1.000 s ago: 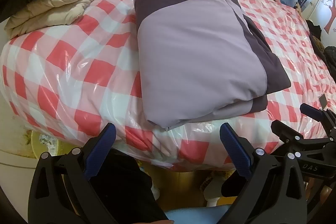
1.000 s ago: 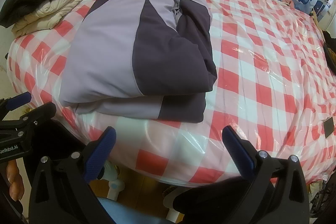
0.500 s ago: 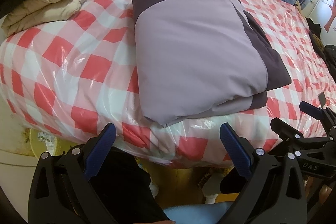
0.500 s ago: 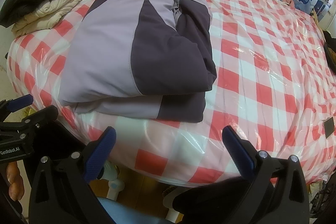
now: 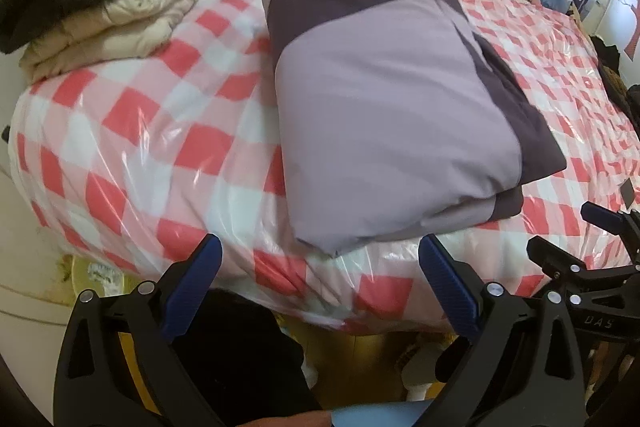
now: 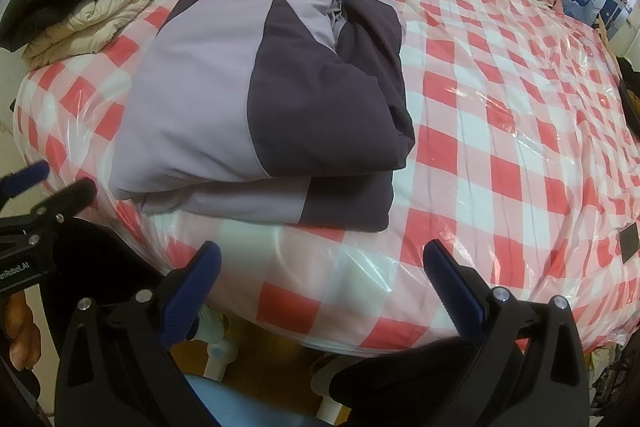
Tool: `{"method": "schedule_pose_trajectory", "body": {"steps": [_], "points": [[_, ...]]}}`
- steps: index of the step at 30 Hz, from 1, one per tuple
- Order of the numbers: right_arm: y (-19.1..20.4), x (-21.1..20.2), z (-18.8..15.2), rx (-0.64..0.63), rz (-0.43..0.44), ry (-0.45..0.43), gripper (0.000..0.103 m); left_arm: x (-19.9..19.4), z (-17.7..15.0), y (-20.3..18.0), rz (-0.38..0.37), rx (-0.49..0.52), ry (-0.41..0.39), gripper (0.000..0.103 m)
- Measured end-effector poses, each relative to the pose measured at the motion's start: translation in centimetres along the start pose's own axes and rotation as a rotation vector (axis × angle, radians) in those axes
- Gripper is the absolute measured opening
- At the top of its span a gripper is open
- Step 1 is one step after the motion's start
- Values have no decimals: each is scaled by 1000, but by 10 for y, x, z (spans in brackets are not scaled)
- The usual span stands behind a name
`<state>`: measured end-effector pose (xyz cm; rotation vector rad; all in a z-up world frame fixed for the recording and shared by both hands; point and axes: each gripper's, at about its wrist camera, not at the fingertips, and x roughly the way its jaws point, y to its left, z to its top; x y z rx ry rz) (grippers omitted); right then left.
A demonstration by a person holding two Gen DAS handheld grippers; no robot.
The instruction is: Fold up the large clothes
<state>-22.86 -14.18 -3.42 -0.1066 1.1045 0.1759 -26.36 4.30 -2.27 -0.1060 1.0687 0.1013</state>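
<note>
- While both pairs of tongs are held wide apart and empty off the near edge of the red-and-white checked, plastic-covered bed [image 5: 168, 131], the folded lilac-and-dark-purple padded jacket [image 5: 384, 115] is seen on the bed, just beyond them.
- From the left tongs [image 5: 320, 267] the jacket's near corner lies straight ahead; from the right tongs [image 6: 320, 271] the jacket lies ahead and leftward.
- Its long axis runs away from the near edge.
- The left tongs are judged nearer.

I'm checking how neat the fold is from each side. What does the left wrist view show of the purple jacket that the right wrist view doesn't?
Only the left wrist view shows the purple jacket as a smooth lilac top panel. Only the right wrist view shows its bunched dark folds on the right side. Both show it folded on the checkered bed, both grippers open and clear of it: left gripper, right gripper.
</note>
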Motion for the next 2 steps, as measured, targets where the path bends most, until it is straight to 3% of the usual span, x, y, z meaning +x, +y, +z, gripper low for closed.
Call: {"method": "schedule_pose_trajectory", "body": {"steps": [2], "points": [[0, 0, 0, -1, 1, 2, 97, 3, -2, -1, -4, -2, 11, 95]]}}
